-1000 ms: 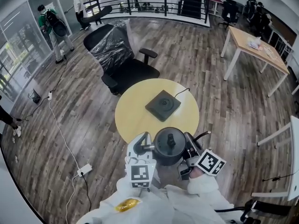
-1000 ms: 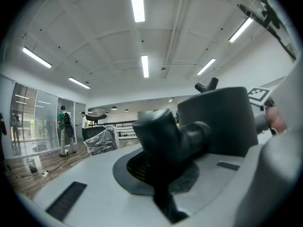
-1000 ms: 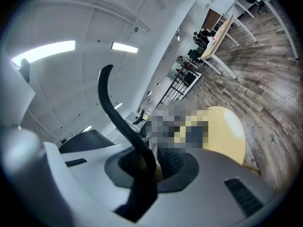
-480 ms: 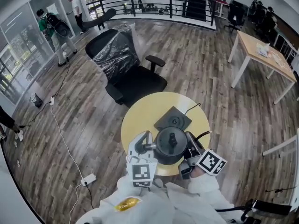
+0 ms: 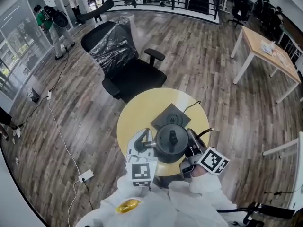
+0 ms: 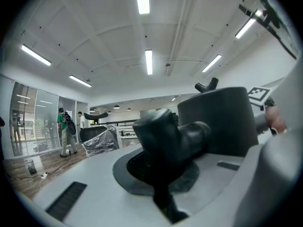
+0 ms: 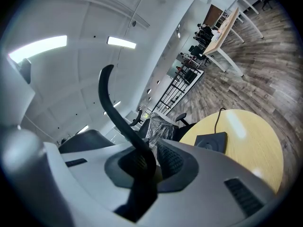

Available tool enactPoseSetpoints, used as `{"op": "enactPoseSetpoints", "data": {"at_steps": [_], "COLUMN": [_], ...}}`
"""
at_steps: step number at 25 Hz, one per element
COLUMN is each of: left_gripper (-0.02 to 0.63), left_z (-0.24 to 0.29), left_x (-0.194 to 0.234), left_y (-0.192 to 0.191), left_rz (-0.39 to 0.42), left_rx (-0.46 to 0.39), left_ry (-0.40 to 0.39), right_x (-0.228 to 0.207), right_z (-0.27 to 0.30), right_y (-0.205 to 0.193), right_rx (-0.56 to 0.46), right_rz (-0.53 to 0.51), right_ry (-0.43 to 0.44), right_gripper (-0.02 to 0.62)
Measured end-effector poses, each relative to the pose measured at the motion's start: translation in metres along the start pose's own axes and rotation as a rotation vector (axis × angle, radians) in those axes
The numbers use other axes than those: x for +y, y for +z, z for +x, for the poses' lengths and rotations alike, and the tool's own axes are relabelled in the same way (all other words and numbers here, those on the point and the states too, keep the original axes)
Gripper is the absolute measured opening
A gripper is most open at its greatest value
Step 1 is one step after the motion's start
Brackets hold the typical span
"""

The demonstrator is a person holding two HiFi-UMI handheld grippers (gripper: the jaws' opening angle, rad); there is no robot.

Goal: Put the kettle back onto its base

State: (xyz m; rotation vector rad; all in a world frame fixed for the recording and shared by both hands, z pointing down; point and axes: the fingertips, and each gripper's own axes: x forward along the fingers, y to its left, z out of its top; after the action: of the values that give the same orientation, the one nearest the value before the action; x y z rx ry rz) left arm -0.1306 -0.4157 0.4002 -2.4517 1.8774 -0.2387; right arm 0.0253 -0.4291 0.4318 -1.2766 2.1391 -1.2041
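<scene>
The dark grey kettle (image 5: 171, 142) hangs over the near part of the round yellow table (image 5: 137, 115), carried between both grippers. My left gripper (image 5: 147, 144) is shut on the kettle's spout (image 6: 170, 136) on its left side, and the kettle body (image 6: 222, 122) fills the right of the left gripper view. On the kettle's right side, my right gripper (image 5: 191, 144) is shut on the thin black handle (image 7: 113, 110). The square black base (image 5: 169, 117) lies on the table just beyond the kettle, and the right gripper view also shows the base (image 7: 211, 140).
A black office chair (image 5: 125, 63) with plastic over its back stands behind the table. The base's cable (image 5: 191, 107) runs off the table's far right edge. A power strip (image 5: 85, 176) lies on the floor at left. A wooden desk (image 5: 267, 46) stands far right.
Both grippers have carried the kettle forward from the table's near edge to just in front of the base. Both grips are unchanged.
</scene>
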Motion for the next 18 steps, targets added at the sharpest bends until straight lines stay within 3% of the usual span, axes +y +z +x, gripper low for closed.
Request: {"op": "enactPoseSetpoints", "data": {"at_steps": [7,11,18], "left_gripper": [-0.002,-0.002,-0.002], "left_z": [-0.003,-0.002,0.032], "left_x": [-0.014,-0.016,-0.017], "left_y": [0.007,0.007,0.01], "left_rz": [0.006,0.005,0.03], "left_rx": [0.0,-0.004,-0.043], "left_ry": [0.011,0.014,0.003], "right_x": [-0.007,-0.005,-0.017], "right_z": [-0.013,-0.011,0.011], "right_y": [0.009,0.011,0.033], "right_rx": [0.012,0.008,-0.024], "right_rz": [-0.003,-0.001,-0.017], "right_ry": [-0.025,0.004,0.025], "right_gripper": [0.059,0.06,0.059]}}
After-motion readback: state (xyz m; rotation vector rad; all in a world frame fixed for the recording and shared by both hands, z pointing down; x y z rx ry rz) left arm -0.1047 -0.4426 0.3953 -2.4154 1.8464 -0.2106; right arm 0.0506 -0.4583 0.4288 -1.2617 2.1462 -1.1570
